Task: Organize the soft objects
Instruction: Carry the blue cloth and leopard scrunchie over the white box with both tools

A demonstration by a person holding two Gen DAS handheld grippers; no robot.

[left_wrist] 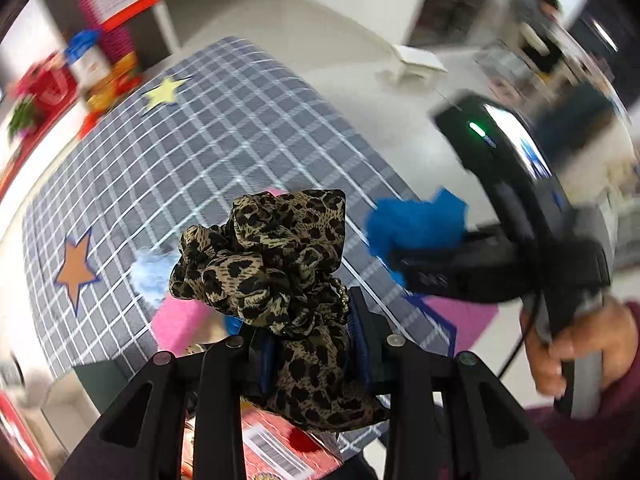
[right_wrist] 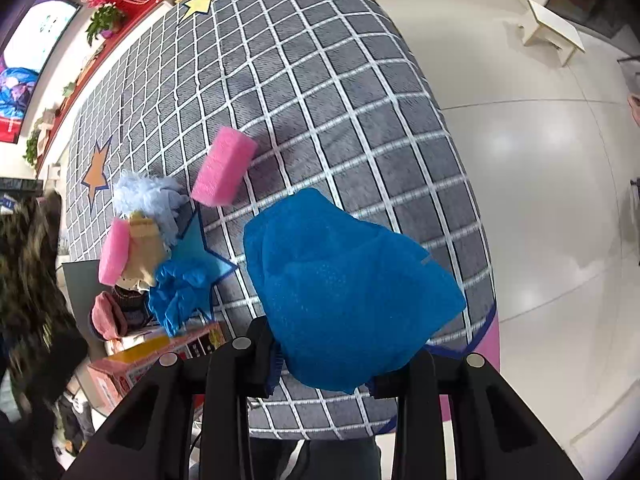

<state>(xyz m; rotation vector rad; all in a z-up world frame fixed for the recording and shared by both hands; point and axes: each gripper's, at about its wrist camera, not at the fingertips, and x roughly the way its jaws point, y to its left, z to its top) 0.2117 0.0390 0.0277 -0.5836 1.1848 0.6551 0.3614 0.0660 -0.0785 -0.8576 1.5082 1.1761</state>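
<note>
Jaws of left gripper (left_wrist: 316,344) clamp a leopard scrunchie (left_wrist: 272,264); right gripper (right_wrist: 320,364) jaws clamp blue cloth (right_wrist: 344,292).

glossy pale tiled floor (right_wrist: 540,160), small white stool (right_wrist: 554,32), red shelf (right_wrist: 92,64)

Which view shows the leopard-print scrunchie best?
The left wrist view: the leopard-print scrunchie sits centred and sharp, pinched in the left gripper. The right wrist view catches it only as a blurred brown-and-black smear at its left edge.
</note>
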